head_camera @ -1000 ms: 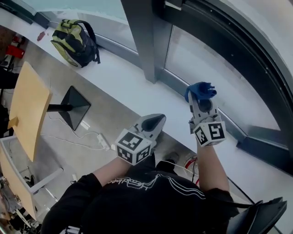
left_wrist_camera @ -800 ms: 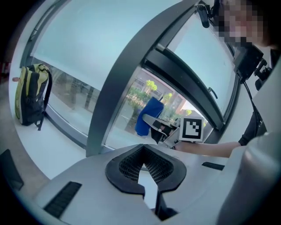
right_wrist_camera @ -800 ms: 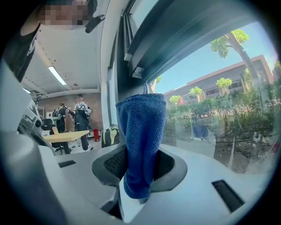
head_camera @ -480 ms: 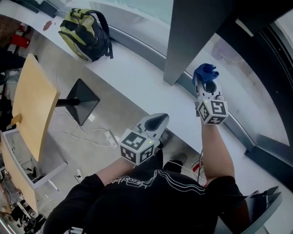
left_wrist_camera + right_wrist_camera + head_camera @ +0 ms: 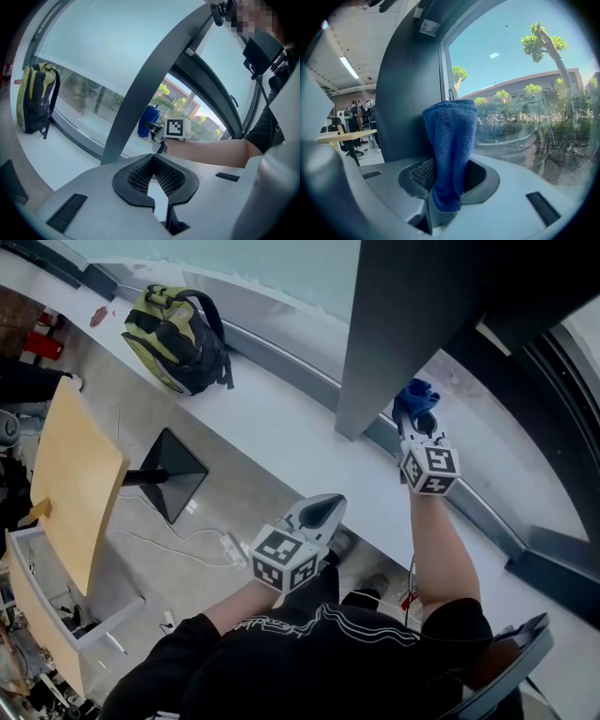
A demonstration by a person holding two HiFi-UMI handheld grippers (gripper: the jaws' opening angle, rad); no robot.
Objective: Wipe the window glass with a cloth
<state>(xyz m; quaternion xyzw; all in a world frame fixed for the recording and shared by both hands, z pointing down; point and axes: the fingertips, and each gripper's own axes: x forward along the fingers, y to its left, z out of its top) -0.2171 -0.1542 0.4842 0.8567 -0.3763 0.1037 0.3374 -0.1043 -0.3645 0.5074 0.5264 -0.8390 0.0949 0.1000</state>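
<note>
A dark pillar [image 5: 403, 324] is rising from the white sill [image 5: 281, 418] where a backpack [image 5: 178, 326] is lying; a wooden table [image 5: 80, 493] is standing on the grey floor [image 5: 234, 488].

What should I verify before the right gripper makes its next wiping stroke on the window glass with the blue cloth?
1. Grip on the blue terry cloth: ok, the right gripper has its jaws shut on it.
2. Free end of the cloth for wiping: ok, it stands up beyond the jaws.
3. Cloth in contact with the window glass: cannot tell.
4. Room for a sideways stroke: not ok towards the dark grey window post, which stands close beside the cloth; ok towards the open glass.
5. The left gripper out of the way: ok, jaws shut, nothing between them, held back from the glass.
</note>
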